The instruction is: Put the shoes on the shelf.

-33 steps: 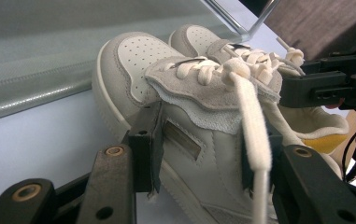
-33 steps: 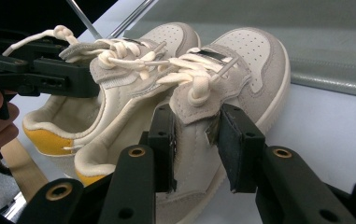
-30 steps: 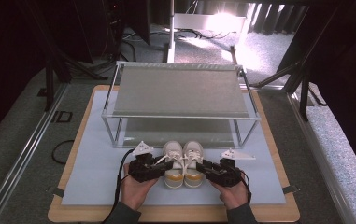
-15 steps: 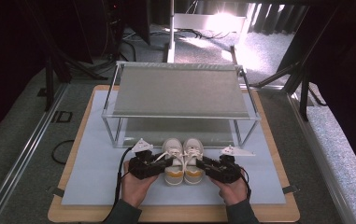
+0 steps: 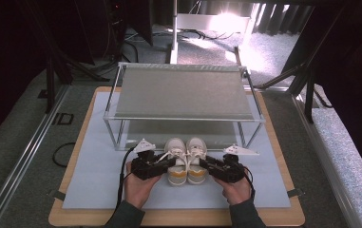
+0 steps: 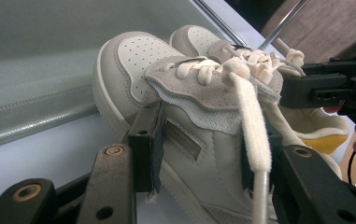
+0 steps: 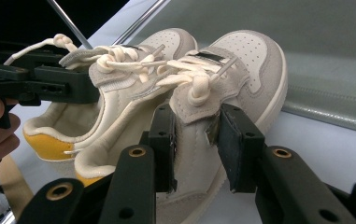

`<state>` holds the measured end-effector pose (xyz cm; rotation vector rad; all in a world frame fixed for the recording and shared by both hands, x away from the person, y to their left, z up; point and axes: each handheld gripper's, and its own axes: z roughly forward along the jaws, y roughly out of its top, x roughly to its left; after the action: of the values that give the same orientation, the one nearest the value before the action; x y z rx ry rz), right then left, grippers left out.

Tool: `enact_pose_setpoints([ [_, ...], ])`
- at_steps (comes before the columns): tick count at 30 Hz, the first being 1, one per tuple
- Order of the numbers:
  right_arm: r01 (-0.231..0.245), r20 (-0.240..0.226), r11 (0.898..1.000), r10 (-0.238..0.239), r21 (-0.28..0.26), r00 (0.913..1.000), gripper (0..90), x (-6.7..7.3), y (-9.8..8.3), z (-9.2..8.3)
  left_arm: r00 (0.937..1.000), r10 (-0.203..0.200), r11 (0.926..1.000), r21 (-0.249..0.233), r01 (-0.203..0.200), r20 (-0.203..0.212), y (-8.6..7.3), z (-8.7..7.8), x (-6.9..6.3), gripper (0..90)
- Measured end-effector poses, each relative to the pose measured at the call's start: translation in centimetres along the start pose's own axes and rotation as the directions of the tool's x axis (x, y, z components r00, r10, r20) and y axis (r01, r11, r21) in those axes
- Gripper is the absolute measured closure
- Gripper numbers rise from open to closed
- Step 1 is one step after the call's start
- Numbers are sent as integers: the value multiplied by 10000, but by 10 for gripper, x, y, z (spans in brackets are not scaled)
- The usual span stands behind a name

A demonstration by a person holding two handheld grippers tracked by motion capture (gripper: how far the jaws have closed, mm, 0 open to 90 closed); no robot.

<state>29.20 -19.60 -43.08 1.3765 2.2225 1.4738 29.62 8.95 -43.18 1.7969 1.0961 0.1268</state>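
Both hand-held grippers pinch a cream leather-and-suede shoe: left hand-held gripper (image 6: pixel 199 149), right hand-held gripper (image 7: pixel 195 140).

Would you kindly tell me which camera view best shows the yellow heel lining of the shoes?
The right gripper view: the yellow heel lining is near and sharp inside the far shoe. The left gripper view shows a small yellow patch behind laces. The high view shows both linings, small, between the two tools.

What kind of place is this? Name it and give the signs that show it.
Probably a lab or studio set up for recording handling work. A wooden board with a pale mat lies on grey carpet, a metal two-shelf rack stands on it, and dark curtains and stands ring it. Hand-held grippers clamp a pair of small shoes.
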Motion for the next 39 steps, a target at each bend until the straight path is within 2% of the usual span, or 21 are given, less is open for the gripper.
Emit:
enact_pose_setpoints([
  [22,-60,197,9995,66,-306,9998,683,-14,15,8,9995,-199,9985,-508,186,-247,16,14,5,561],
  [31,-143,235,9991,152,-405,9996,683,-20,20,11,9990,-171,9978,-645,144,-416,22,21,7,563],
  [39,-139,315,9987,154,-483,9994,684,-24,25,18,9979,-242,9947,-1017,181,-597,25,26,12,565],
])
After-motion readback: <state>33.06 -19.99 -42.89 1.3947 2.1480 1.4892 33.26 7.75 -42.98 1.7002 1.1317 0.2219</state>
